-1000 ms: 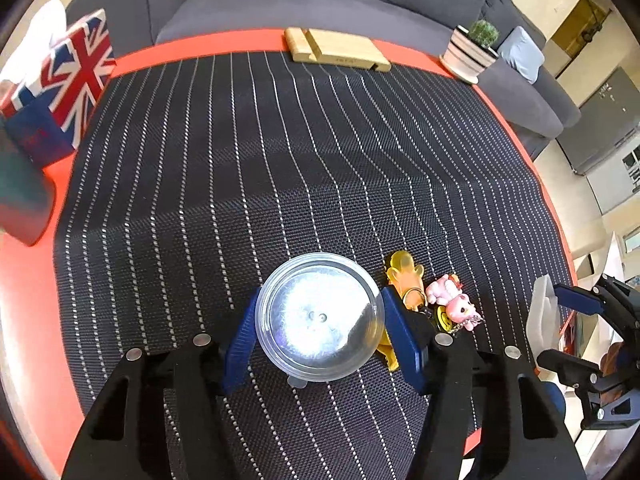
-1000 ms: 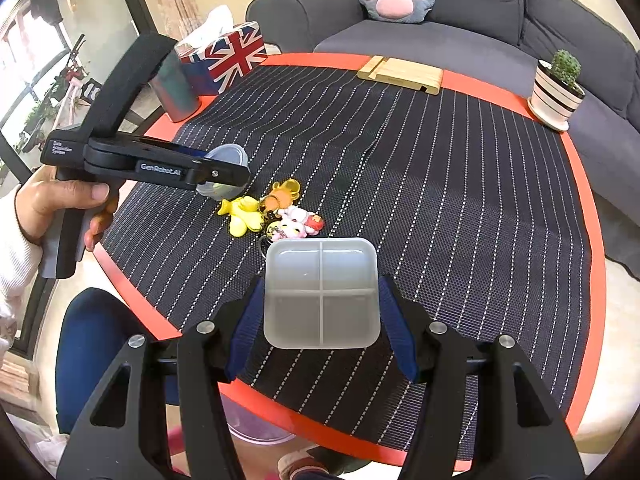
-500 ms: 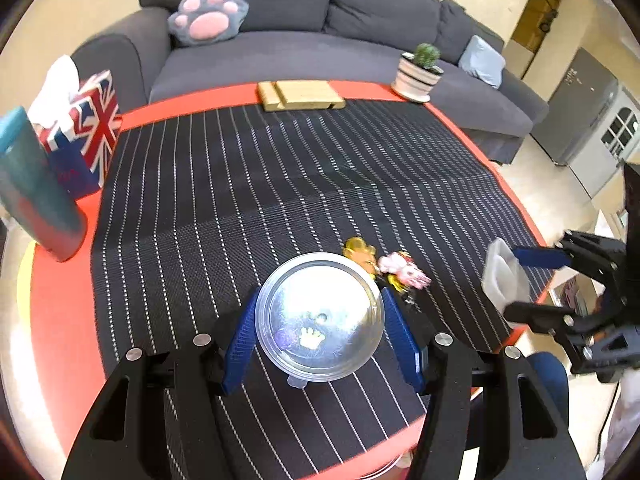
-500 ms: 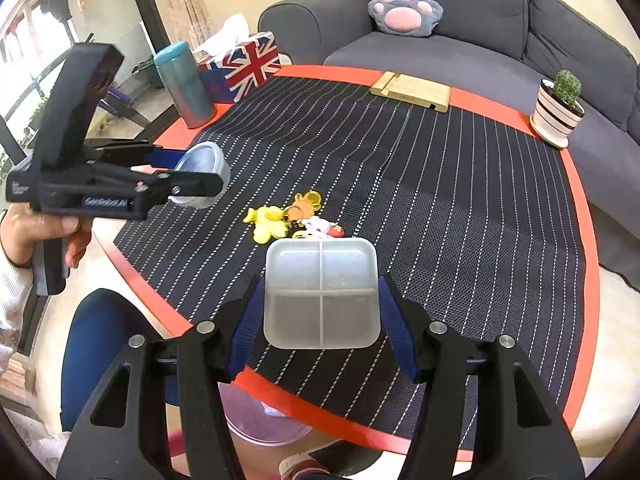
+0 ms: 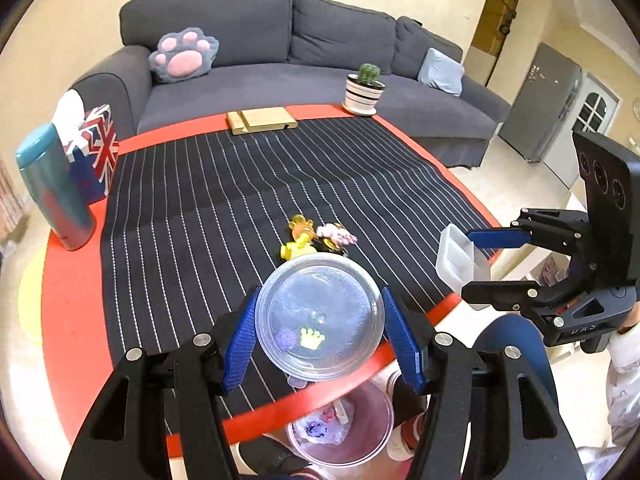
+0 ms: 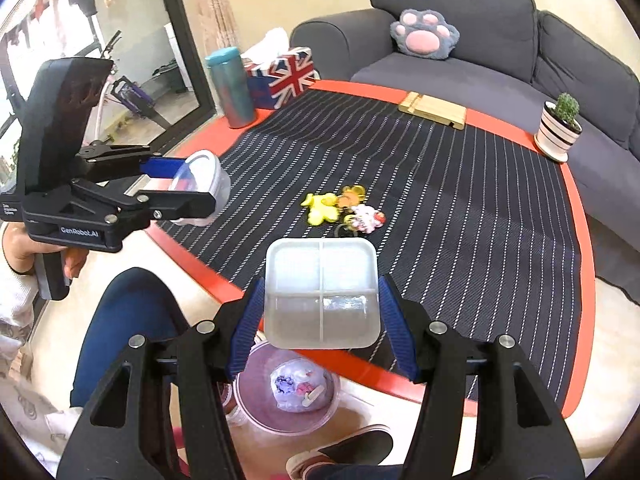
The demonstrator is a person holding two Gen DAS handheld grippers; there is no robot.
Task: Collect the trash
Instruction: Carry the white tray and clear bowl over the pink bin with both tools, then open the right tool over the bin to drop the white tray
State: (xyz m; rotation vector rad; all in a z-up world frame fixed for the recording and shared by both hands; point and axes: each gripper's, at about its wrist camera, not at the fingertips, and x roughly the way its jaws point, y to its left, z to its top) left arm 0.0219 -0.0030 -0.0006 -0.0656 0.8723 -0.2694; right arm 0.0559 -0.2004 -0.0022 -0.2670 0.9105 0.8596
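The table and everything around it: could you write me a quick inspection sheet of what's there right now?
Surface: round red table under a striped cloth.
Job's things: round clear tub and square divided tray, both held; pink bin on the floor, with scraps in it.
Clutter: toy keychains, tissue box, teal bottle, wooden stand, potted cactus.
Grippers: left gripper shut on the tub; right gripper shut on the tray.
Cables: nothing seen.
Surroundings: grey sofa, paw cushion.
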